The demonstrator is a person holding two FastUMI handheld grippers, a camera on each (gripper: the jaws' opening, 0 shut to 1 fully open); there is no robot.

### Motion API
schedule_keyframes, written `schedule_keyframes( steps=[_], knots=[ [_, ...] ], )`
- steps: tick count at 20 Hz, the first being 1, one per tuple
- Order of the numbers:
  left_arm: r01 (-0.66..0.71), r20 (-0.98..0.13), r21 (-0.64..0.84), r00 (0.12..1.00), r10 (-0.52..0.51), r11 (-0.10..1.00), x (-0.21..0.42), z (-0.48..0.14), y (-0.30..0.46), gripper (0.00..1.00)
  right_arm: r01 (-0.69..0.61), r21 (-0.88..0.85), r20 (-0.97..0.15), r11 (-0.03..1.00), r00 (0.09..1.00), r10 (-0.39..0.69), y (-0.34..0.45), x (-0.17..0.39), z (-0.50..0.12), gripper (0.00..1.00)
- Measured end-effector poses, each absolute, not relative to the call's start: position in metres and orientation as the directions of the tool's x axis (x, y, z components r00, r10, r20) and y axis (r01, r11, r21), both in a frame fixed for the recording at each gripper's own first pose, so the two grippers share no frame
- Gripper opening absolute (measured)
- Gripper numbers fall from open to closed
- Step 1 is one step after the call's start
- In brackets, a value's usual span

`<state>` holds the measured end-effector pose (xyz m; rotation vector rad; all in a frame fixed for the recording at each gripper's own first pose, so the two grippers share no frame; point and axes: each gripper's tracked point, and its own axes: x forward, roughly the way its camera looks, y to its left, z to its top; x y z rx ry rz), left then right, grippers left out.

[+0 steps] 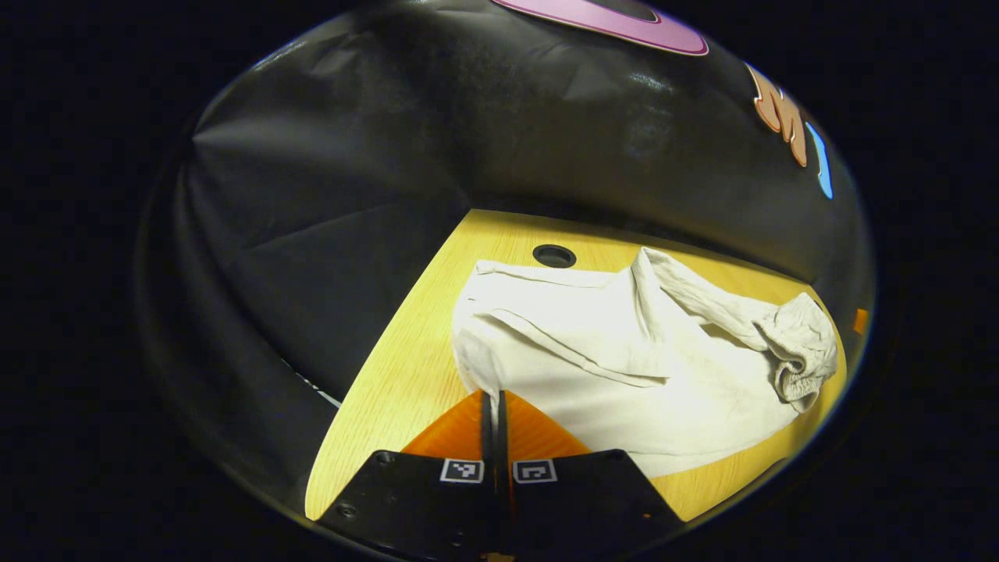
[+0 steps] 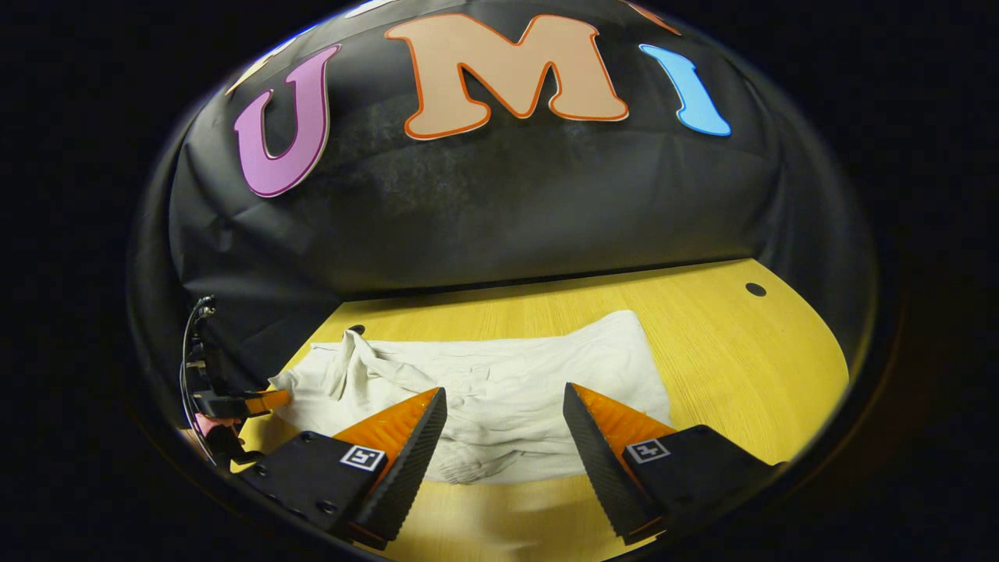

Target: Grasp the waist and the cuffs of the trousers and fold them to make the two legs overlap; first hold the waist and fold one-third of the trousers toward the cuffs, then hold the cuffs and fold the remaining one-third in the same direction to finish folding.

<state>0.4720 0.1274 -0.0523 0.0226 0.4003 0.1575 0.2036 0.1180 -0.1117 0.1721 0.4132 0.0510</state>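
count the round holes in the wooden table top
2. One hole sits at the far edge by the trousers; another lies near the far right corner. The cloth may hide more.

I saw the cream trousers (image 2: 499,390) lying crumpled, low and central in the frame. One bunched end (image 1: 800,351) sat at right.

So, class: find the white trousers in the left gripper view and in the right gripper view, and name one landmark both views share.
Left gripper view: the white trousers lie right of centre on the wooden table, just beyond the shut left hand-held gripper.
Right gripper view: they stretch across the lower middle, behind the open right hand-held gripper.
Shared landmark: the dark round hole in the tabletop by the trousers' far edge, seen again at.
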Motion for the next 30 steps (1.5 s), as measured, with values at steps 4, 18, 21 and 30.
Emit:
schedule_keyframes(
  steps=[4, 18, 21, 30],
  knots=[
    [-0.138, -0.347, -0.021, 0.93, 0.123, 0.99, 0.471, -0.039, 0.117, 0.0, 0.019, 0.184, -0.397, 0.983, 0.916, 0.056, 0.108, 0.197, -0.112, 0.96],
    [0.05, -0.172, -0.067, 0.983, -0.061, 0.996, 0.479, 0.059, -0.058, 0.0, 0.032, 0.134, -0.405, 0.991, 0.914, 0.025, 0.003, 0.166, -0.099, 0.96],
    [0.094, -0.132, -0.082, 0.986, -0.104, 0.992, 0.482, 0.076, -0.116, 0.0, 0.022, 0.129, -0.404, 0.991, 0.914, 0.032, -0.028, 0.163, -0.097, 0.96],
    [0.26, -0.077, -0.113, 0.96, -0.27, 0.959, 0.478, 0.098, -0.285, 0.0, 0.032, 0.137, -0.394, 0.99, 0.919, 0.025, -0.111, 0.151, -0.097, 0.96]
  ],
)
